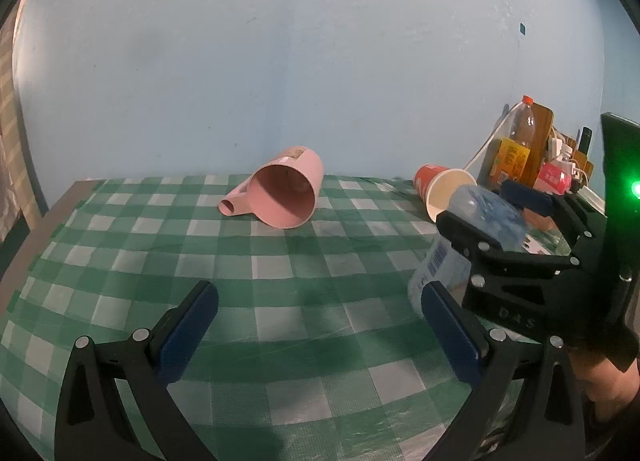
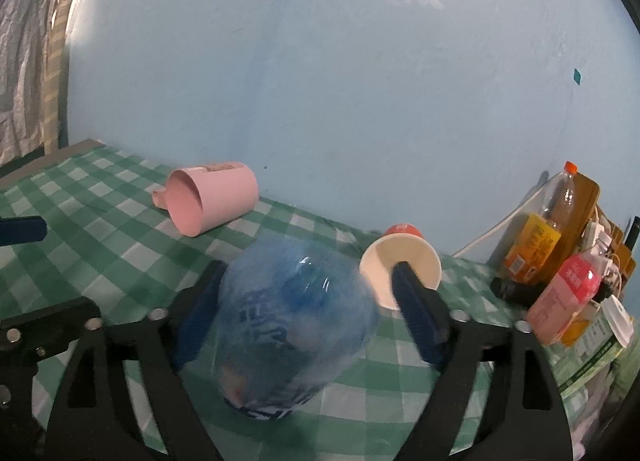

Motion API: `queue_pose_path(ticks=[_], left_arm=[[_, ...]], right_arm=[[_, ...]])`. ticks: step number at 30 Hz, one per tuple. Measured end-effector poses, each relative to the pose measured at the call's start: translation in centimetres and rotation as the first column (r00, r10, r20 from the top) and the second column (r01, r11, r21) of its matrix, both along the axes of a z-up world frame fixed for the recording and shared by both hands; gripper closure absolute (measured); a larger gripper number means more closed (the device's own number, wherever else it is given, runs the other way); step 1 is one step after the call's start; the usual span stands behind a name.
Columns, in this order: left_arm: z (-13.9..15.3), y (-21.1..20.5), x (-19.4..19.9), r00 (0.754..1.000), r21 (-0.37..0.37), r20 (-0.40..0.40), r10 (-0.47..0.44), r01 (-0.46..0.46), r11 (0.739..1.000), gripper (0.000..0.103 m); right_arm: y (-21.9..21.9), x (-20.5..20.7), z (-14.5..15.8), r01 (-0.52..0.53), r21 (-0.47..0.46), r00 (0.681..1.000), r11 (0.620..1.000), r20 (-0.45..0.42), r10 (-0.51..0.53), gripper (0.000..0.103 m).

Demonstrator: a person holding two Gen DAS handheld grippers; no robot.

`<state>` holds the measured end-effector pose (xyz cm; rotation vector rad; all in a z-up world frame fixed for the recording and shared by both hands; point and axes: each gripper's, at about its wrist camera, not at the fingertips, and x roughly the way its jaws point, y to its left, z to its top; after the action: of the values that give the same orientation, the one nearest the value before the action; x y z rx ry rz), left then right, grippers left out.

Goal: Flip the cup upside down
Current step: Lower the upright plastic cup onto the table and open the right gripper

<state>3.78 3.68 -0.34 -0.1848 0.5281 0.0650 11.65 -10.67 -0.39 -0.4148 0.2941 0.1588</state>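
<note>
Your right gripper (image 2: 304, 289) fingers straddle clear plastic cup (image 2: 296, 329), grip uncertain; left gripper (image 1: 320, 305) fingers spread, empty. Thin wall may slip mid-flip, hit paper cup (image 2: 400, 269).

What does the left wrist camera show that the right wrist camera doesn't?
Only the left wrist view shows the whole right gripper from outside, with the clear blue cup between its fingers, and the open, empty left gripper. Only the right wrist view shows that blue cup close up and a green packet at the table's right edge. Both show the pink cup and the red paper cup lying on their sides on the green checked cloth, plus the bottles on the right.
</note>
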Motion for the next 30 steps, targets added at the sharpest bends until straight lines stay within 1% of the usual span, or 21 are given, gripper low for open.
queue_pose_path(ticks=[4, 8, 11, 13, 15, 17, 20, 24, 28, 30], left_arm=[[0.0, 0.0, -0.1, 1.0, 0.002, 0.002, 0.0, 0.0, 1.0, 0.001], [0.1, 0.1, -0.4, 1.0, -0.004, 0.014, 0.0, 0.0, 1.0, 0.001], [0.4, -0.2, -0.9, 1.0, -0.005, 0.025, -0.009, 0.009, 1.0, 0.001], [0.7, -0.6, -1.5, 0.999, -0.006, 0.041, -0.02, 0.02, 1.0, 0.001], [1.1, -1.1, -2.1, 0.998, 0.009, 0.062, -0.031, 0.03, 1.0, 0.001], [1.4, -1.8, -2.7, 0.996, 0.025, 0.081, -0.037, 0.035, 0.999, 0.001], [1.7, -2.6, -3.4, 0.994, 0.024, 0.094, -0.061, 0.059, 0.998, 0.001], [1.8, -3.9, -4.4, 0.991, 0.049, 0.107, -0.085, 0.081, 0.996, 0.001], [1.8, -5.0, -5.2, 0.988, 0.087, 0.116, -0.101, 0.091, 0.992, 0.001], [1.7, -5.3, -5.4, 0.988, 0.089, 0.112, -0.105, 0.096, 0.991, 0.001]], right_arm=[[-0.4, -0.4, 0.6, -0.01, 0.034, 1.0, 0.999, 0.008, 0.009, 0.015], [-1.2, -1.2, 1.8, -0.037, 0.097, 0.999, 0.995, 0.005, 0.037, 0.015], [-2.4, -2.8, 2.9, -0.07, 0.157, 0.998, 0.985, 0.016, 0.068, 0.015], [-3.6, -4.6, 3.6, -0.087, 0.195, 0.996, 0.977, 0.039, 0.081, 0.015], [-4.7, -6.1, 3.8, -0.105, 0.22, 0.994, 0.97, 0.061, 0.093, 0.015], [-5.6, -7.4, 3.8, -0.116, 0.234, 0.992, 0.965, 0.069, 0.102, 0.014], [-6.9, -8.8, 3.3, -0.128, 0.249, 0.992, 0.96, 0.045, 0.12, 0.014], [-7.7, -9.5, 2.5, -0.124, 0.255, 0.992, 0.959, 0.013, 0.125, 0.014], [-8.1, -10.1, 1.7, -0.109, 0.255, 0.994, 0.961, 0.012, 0.11, 0.014], [-8.3, -10.1, 1.3, -0.108, 0.261, 0.994, 0.959, -0.002, 0.112, 0.014]])
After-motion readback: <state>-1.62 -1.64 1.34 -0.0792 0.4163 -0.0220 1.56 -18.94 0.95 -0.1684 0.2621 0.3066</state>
